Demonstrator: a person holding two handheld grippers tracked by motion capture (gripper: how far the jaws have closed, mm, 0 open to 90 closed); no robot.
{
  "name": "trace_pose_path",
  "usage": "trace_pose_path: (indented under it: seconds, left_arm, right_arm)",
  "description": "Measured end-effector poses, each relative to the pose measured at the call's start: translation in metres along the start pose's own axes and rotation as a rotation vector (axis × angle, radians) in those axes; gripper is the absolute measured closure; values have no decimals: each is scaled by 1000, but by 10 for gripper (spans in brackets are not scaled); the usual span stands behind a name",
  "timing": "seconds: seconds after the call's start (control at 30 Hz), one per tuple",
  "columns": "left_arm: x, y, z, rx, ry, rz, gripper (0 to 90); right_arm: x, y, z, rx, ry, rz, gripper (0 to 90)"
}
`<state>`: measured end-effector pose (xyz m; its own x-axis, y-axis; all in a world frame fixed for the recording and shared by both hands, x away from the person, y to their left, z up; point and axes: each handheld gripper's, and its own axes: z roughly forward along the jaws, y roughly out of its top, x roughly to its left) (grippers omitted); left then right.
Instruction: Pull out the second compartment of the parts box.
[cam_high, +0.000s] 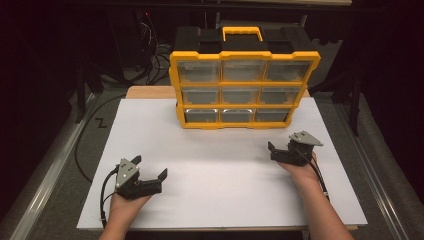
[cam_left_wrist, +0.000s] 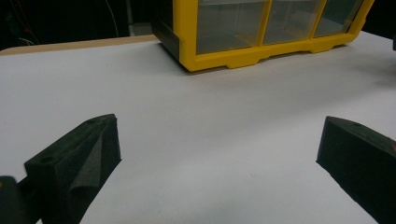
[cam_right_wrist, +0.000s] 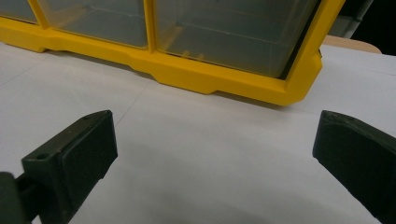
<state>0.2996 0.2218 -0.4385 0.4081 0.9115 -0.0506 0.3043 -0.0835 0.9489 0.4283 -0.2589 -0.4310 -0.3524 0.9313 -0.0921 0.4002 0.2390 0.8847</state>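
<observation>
A yellow-framed plastic organiser case with clear drawers stands upright at the far middle of the white desk. The left gripper and right gripper rest near the front, jaws spread wide and empty. A one-sided tug on a drawer could topple the case (it looks top-heavy)

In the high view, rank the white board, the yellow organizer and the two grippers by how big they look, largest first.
1. White board, widest thing on the table.
2. Yellow organizer.
3. Left gripper and right gripper: they look alike in size, both open, so I won't rank one over the other.
</observation>
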Motion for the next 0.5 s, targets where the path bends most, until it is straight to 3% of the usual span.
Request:
trace_pose_path:
  seconds: [0.17, 0.4, 0.5]
  left_arm:
    - [0, 0, -2, -9, 10, 4, 5]
    - [-1, -1, -1, -8, 7, 16, 5]
    - [-3, 0, -2, -1, -4, 37, 5]
  right_arm:
    - [-4, 3, -5, -8, 3, 6, 9]
    - [-7, 4, -24, -33, 15, 1, 9]
    - [-8, -3, -29, -60, -11, -3, 9]
